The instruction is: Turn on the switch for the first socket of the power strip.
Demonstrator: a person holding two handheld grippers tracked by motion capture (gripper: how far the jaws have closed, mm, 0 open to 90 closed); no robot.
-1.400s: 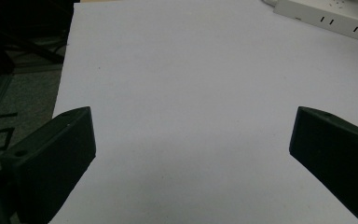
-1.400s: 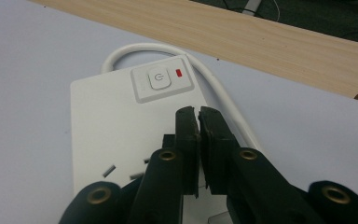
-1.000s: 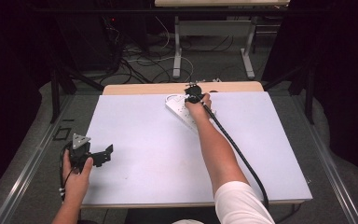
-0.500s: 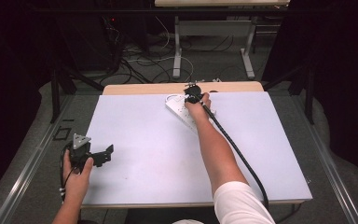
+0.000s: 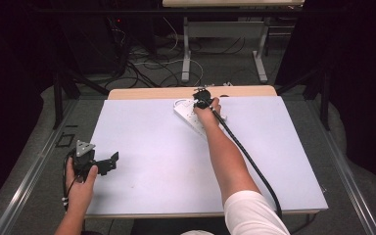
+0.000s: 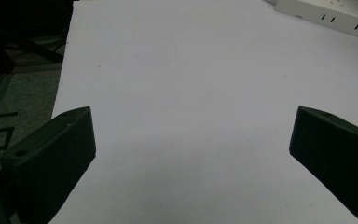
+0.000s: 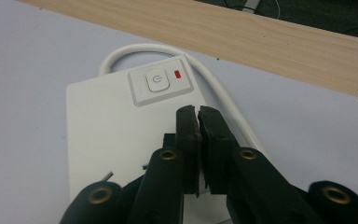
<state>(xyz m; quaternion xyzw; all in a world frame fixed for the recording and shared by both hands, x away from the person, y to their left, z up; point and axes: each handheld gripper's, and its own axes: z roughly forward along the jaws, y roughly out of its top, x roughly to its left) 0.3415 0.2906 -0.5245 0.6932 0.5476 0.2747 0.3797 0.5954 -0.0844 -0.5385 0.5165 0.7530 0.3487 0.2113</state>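
A dark room lies all around a white table (image 5: 166, 161), with a strip of light wood (image 7: 279, 37) along its far edge and loose cables on the floor behind it.

The right gripper (image 7: 198, 112) has its two black jaws pressed together, with just a thin line between them and nothing held there. Their tips hang over the white power strip (image 7: 107, 135), just short of its power button (image 7: 157, 83). Whether the tips touch the strip cannot be told. The button sits in a grey square at the end of the strip, and a small red light (image 7: 178, 73) glows right beside the button. A white cord (image 7: 214, 88) curls out of that end of the strip and bends back along its side, next to the jaws. In the high view the right gripper (image 5: 201, 98) is at the far end of the power strip (image 5: 188, 115), close to the wood strip, and the right hand (image 5: 208, 110) holding it lies over the strip. A black cable (image 5: 247, 156) runs back from that gripper beside the arm.

The left gripper (image 6: 191, 140) has its jaws spread wide, with only bare white table between them. The power strip (image 6: 326, 14) is far ahead of those jaws, well apart from them. In the high view the left gripper (image 5: 108, 162) is at the near left edge of the table, a long way from the power strip, and the left hand (image 5: 81, 183) holds it there.
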